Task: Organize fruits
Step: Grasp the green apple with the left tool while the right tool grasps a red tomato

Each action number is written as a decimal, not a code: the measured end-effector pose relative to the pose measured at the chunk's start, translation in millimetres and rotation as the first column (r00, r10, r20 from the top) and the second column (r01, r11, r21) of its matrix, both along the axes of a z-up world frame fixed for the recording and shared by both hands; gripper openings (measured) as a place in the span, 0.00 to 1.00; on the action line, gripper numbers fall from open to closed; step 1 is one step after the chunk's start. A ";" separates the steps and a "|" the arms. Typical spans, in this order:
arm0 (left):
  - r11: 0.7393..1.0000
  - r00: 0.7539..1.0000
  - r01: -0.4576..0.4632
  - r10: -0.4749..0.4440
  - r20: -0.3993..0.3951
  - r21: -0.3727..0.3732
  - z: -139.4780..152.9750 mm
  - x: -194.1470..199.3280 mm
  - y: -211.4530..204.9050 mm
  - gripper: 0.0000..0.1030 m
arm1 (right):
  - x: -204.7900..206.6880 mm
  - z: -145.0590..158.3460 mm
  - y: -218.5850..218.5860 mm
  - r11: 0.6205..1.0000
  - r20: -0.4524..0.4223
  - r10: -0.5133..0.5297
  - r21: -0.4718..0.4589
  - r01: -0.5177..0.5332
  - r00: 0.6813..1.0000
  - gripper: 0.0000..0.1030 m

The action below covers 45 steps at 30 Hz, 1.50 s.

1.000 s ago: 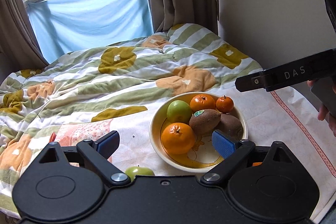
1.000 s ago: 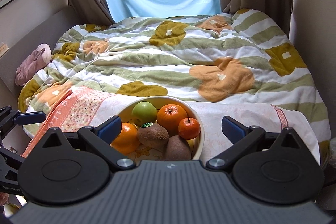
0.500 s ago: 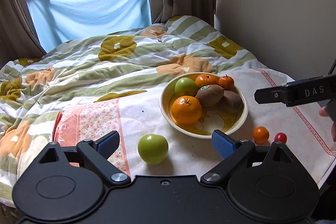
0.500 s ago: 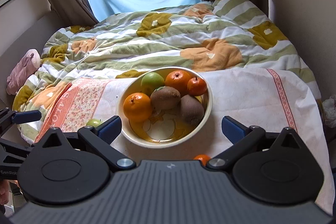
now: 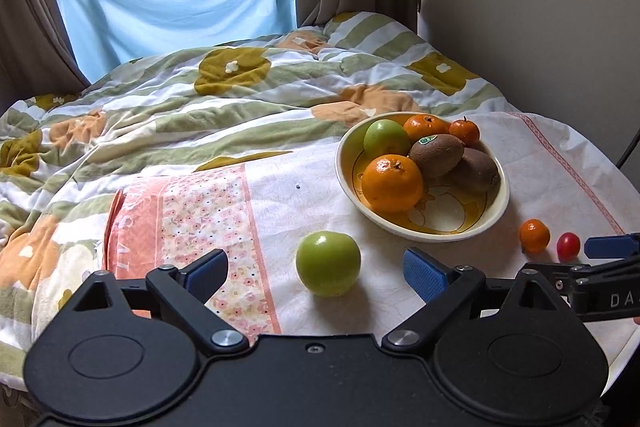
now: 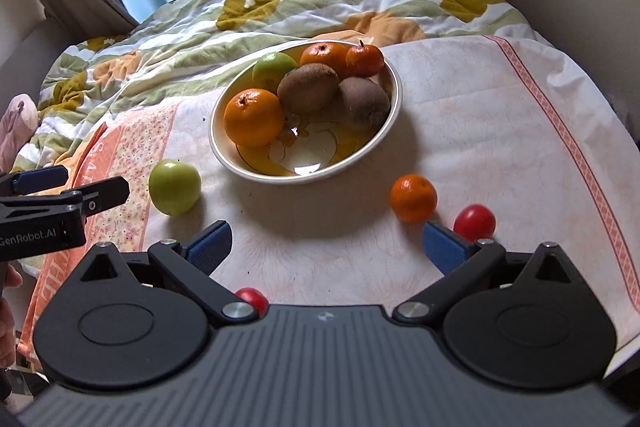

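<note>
A cream and yellow bowl [image 5: 420, 229] [image 6: 308, 175] on the cloth-covered table holds oranges, two kiwis [image 5: 436, 155] and a green apple. A loose green apple [image 5: 328, 263] [image 6: 174, 187] lies left of the bowl. A small orange [image 5: 534, 235] [image 6: 413, 197] and a red cherry tomato [image 5: 568, 245] [image 6: 474, 223] lie to its right. Another red tomato [image 6: 252, 299] peeks from under the right gripper. My left gripper [image 5: 316, 277] is open and empty, just behind the loose apple. My right gripper [image 6: 326, 245] is open and empty, its right finger beside the tomato.
The table's white and pink floral cloth [image 5: 192, 219] [image 6: 500, 131] meets a bed with a striped flower quilt [image 5: 240, 95] behind. A wall [image 5: 540, 7] stands to the right, curtains and a window at the back.
Both grippers have pulled back and tilted down. The loose apple, small orange and tomatoes have come into view; the fruit itself has not moved.
</note>
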<state>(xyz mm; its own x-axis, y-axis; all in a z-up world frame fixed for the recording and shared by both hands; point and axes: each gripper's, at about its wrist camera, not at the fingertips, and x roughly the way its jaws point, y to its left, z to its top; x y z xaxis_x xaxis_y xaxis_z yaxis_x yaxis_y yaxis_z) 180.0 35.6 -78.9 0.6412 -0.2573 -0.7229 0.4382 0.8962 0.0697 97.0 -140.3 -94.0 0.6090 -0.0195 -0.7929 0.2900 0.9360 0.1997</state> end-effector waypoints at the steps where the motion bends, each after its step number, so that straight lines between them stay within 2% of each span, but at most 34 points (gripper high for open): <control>1: 1.000 1.000 0.017 -0.017 -0.003 0.004 -2.9 3.0 2.5 0.94 | -3.3 -3.0 7.0 0.999 -0.004 -0.033 -0.010 0.033 0.999 1.00; 5: 0.991 0.991 0.131 -0.131 0.000 0.034 -15.7 9.2 4.9 0.94 | -13.0 -15.1 30.7 0.991 -0.018 -0.136 -0.023 0.135 0.991 1.00; 10: 0.979 0.980 0.200 -0.200 -0.024 0.025 -32.8 23.8 6.8 0.92 | -15.8 -28.8 55.8 0.975 -0.037 -0.220 -0.025 0.219 0.975 1.00; 14: 0.966 0.966 0.256 -0.255 -0.042 0.029 -49.1 38.6 0.3 0.85 | -16.4 -37.2 76.5 0.970 -0.049 -0.243 -0.033 0.242 0.969 1.00; 18: 0.954 0.954 0.298 -0.296 -0.057 0.036 -60.9 48.3 -6.1 0.83 | -13.5 -42.6 88.6 0.966 -0.059 -0.259 -0.027 0.257 0.964 1.00; 20: 0.951 0.950 0.308 -0.305 -0.068 0.035 -66.3 52.7 -7.6 0.76 | -12.4 -46.4 92.9 0.966 -0.067 -0.260 -0.021 0.259 0.963 0.97; 23: 0.947 0.946 0.318 -0.314 -0.081 0.043 -74.2 58.8 -9.9 0.71 | -10.8 -50.3 97.1 0.965 -0.081 -0.264 -0.022 0.263 0.961 0.90; 27: 0.945 0.941 0.325 -0.321 -0.111 0.025 -82.3 65.0 -9.8 0.64 | -11.1 -54.1 97.2 0.958 -0.078 -0.286 -0.023 0.285 0.955 0.89; 28: 0.945 0.939 0.328 -0.324 -0.118 0.017 -83.5 65.9 -9.6 0.59 | -10.8 -55.2 96.5 0.957 -0.078 -0.292 -0.022 0.291 0.953 0.89; 30: 0.944 0.937 0.331 -0.328 -0.121 0.007 -84.1 66.5 -10.5 0.58 | -11.1 -56.2 96.8 0.956 -0.078 -0.295 -0.018 0.294 0.952 0.88; 35: 0.944 0.936 0.330 -0.328 -0.129 -0.004 -83.1 65.5 -6.7 0.58 | -9.4 -55.5 98.0 0.960 -0.072 -0.279 -0.021 0.278 0.958 0.77; 45: 0.943 0.937 0.331 -0.326 -0.125 0.021 -81.0 41.2 8.9 0.58 | -3.4 -58.2 99.5 0.972 -0.055 -0.234 -0.044 0.232 0.971 0.69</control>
